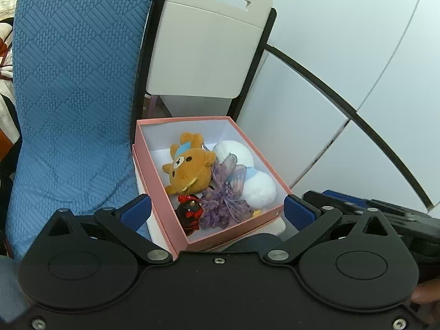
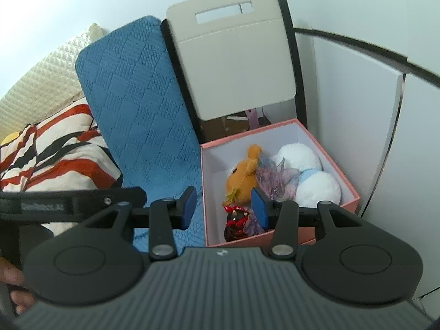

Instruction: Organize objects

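My left gripper [image 1: 217,209] has its jaws spread wide, with nothing between the pads. Just ahead of it sits the pink box [image 1: 154,170], open, on a white chair seat. Inside lie a brown bear plush [image 1: 189,170], a white plush [image 1: 258,189] on the far right, a purple organza pouch [image 1: 225,198] between them, and a small red-and-black figure [image 1: 189,211] at the near corner. My right gripper [image 2: 224,206] is half open and empty, its right pad above the box's near-left corner. A blue cushion [image 2: 137,110] lies to the left.
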`<state>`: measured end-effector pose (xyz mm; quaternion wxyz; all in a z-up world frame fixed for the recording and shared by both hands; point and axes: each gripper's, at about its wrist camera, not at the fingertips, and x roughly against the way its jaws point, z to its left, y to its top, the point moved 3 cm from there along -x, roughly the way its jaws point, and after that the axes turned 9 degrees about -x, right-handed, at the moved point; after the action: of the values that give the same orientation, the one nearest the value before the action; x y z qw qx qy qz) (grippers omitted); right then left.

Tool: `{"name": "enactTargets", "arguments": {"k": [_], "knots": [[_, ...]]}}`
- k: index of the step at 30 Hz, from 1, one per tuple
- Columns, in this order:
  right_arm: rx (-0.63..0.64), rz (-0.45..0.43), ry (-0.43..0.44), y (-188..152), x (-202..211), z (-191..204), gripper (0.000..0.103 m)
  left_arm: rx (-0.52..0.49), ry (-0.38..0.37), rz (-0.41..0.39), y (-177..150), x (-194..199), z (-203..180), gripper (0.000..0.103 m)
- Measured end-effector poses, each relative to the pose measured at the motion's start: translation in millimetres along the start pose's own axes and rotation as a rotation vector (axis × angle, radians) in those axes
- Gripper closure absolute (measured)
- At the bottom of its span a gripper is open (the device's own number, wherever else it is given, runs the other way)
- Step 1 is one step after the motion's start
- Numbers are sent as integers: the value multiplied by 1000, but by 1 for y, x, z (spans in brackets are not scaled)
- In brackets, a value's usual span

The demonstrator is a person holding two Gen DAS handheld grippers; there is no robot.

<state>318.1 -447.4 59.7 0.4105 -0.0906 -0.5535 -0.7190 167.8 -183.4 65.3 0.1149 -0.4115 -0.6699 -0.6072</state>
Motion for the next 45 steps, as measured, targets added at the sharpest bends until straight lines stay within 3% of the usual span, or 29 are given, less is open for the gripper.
{"name": "enactTargets", "arguments": {"k": [15, 16, 18, 20, 21, 45], "knots": [[-24, -33, -53, -32, -36, -19, 55, 28, 15, -51, -20, -27, 20, 1], [-25, -28, -57, -32, -39, -20, 53, 33, 20, -50, -20, -29, 21, 1], [-28, -24, -51, -33, -42, -23, 36, 32, 23, -48, -20, -33, 21, 1], [-29, -26, -47, -33, -45, -25, 11, 25, 30, -41, -20, -38, 22, 1], [-27, -25, -54, -33, -47, -26, 7, 23, 37, -39, -20, -40, 22, 1], [-88, -2, -95, -33, -56, -51, 6, 40, 75, -14, -25, -56, 23, 0]]}}
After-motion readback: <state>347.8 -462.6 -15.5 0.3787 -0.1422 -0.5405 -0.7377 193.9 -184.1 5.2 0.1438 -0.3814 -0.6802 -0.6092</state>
